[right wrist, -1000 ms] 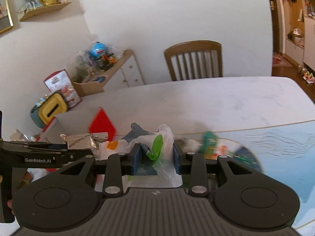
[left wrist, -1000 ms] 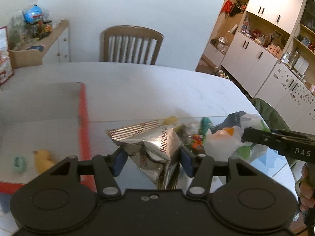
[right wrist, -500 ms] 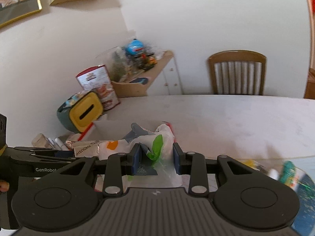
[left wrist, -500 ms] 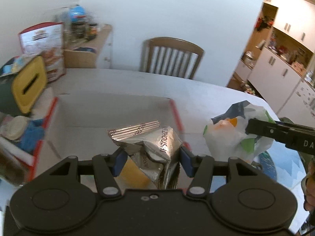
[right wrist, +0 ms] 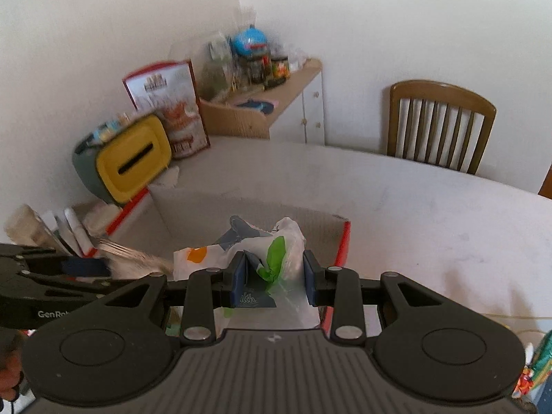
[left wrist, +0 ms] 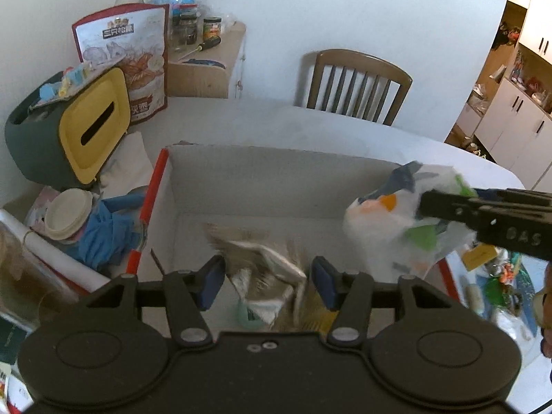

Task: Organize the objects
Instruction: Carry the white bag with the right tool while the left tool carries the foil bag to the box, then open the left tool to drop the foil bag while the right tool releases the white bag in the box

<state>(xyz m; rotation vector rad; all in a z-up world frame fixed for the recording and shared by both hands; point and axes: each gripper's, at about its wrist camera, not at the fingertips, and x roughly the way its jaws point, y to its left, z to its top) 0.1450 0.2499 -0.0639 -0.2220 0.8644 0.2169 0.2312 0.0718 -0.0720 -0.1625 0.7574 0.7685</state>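
My left gripper (left wrist: 269,281) hangs over an open cardboard box (left wrist: 276,179) with red edges. Its jaws stand open. A crumpled silver snack bag (left wrist: 265,269) is blurred between the pads and touches neither of them. My right gripper (right wrist: 274,283) is shut on a white plastic bag (right wrist: 286,241) printed in green and orange. It holds that bag above the box's right side. In the left wrist view the plastic bag (left wrist: 383,227) hangs from the right gripper (left wrist: 427,203). A teal item (left wrist: 246,310) and a yellow item (left wrist: 317,314) lie on the box floor.
Left of the box stand a green and yellow tissue holder (left wrist: 69,127), a tall snack pouch (left wrist: 131,62), a lidded cup (left wrist: 67,214) and a blue cloth (left wrist: 103,238). Small clutter (left wrist: 496,283) lies right of the box. A wooden chair (left wrist: 355,82) is beyond the table.
Both grippers swung left from the table's clutter to above the box. The left pads have let go of the silver bag, which now smears downward. The right gripper still holds its bag.
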